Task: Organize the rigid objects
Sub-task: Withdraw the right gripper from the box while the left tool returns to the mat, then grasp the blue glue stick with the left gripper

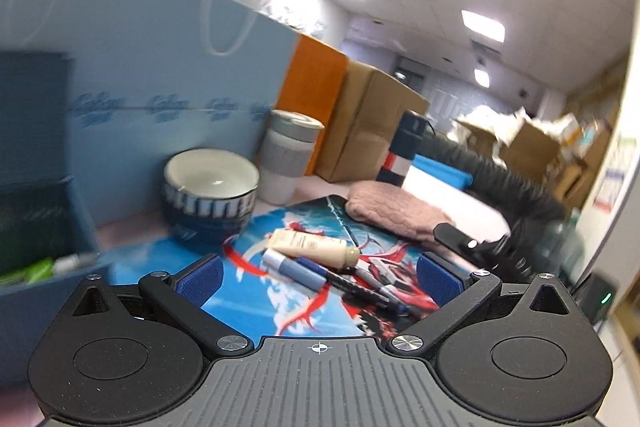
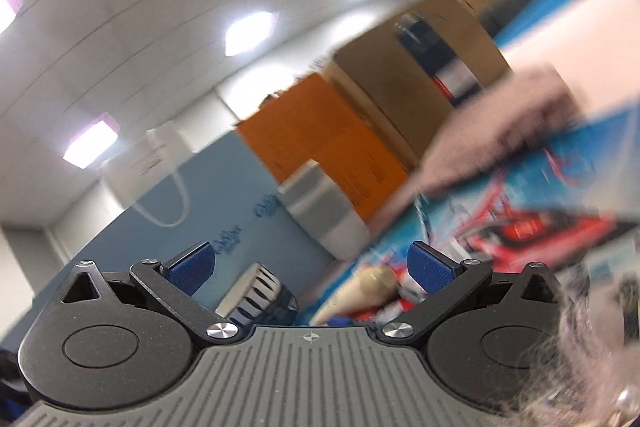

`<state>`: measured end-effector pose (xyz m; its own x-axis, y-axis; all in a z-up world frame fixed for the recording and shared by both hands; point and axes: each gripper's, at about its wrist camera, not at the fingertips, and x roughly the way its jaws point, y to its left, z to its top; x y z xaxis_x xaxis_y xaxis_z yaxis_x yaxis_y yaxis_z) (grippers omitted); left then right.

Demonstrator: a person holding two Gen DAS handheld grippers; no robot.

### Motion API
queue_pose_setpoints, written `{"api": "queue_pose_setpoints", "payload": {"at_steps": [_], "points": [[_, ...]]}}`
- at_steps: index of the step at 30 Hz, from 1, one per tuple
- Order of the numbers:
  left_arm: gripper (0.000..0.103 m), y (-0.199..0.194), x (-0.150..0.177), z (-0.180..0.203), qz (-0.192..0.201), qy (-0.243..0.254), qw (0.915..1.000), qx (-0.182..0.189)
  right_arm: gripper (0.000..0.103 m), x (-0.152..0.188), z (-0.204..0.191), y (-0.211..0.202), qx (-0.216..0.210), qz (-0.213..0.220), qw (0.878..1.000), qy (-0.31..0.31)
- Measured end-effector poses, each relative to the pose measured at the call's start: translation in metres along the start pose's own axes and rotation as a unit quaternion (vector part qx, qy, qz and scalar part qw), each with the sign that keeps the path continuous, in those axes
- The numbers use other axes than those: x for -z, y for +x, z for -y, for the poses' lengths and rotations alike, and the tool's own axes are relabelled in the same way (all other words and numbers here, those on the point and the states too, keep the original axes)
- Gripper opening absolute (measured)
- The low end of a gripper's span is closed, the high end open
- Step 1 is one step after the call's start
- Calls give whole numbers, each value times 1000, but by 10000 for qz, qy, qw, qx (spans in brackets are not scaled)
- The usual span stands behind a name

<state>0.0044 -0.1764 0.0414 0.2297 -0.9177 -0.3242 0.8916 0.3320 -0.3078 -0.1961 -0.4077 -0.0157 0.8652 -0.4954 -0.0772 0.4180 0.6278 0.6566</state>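
On a blue and red printed mat (image 1: 256,291) lie a beige tube (image 1: 312,247), a blue marker (image 1: 292,269) and dark pens (image 1: 360,287), side by side. My left gripper (image 1: 318,273) hovers just before them, open, with nothing between its blue pads (image 1: 200,277). A blue and white bowl (image 1: 212,195) stands at the mat's far left corner, a grey-banded cup (image 1: 290,155) behind it. The right wrist view is blurred and tilted. My right gripper (image 2: 310,267) is open and empty there, with the tube (image 2: 360,293), the bowl (image 2: 260,295) and the cup (image 2: 324,215) ahead of it.
A blue box (image 1: 36,227) with small items stands at the left. A light blue bag (image 1: 140,67), an orange box (image 1: 312,83) and cardboard boxes (image 1: 372,131) line the back. A pink cloth (image 1: 396,211), a dark bottle (image 1: 404,151) and a dark sleeve (image 1: 504,183) are at the right.
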Motion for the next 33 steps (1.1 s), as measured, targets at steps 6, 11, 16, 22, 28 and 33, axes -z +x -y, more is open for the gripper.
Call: {"api": "queue_pose_setpoints", "payload": {"at_steps": [6,11,16,22,28,33], "points": [[103,66,16,21,-534,1459,9878,-47,103,-3,8,-10,-159,330,9989,283],[103,110,22,34,-995,2462,9641,44,103,-5,18,-2,-78,96,9982,594],[103,145,19,26,-1319,2630,9557,-109,103,-4,19,-5,-96,155,9975,683],[103,174,15,12,-1610,2543,9531,-307,103,-4,19,-5,-122,122,9975,680],[103,190,10,-2,-1773,2105,9613,-120,103,-4,19,-3,-146,80,9973,709],[103,193,11,-7,-1829,1884,9649,69,103,-3,20,-3,-200,38,9969,754]]}}
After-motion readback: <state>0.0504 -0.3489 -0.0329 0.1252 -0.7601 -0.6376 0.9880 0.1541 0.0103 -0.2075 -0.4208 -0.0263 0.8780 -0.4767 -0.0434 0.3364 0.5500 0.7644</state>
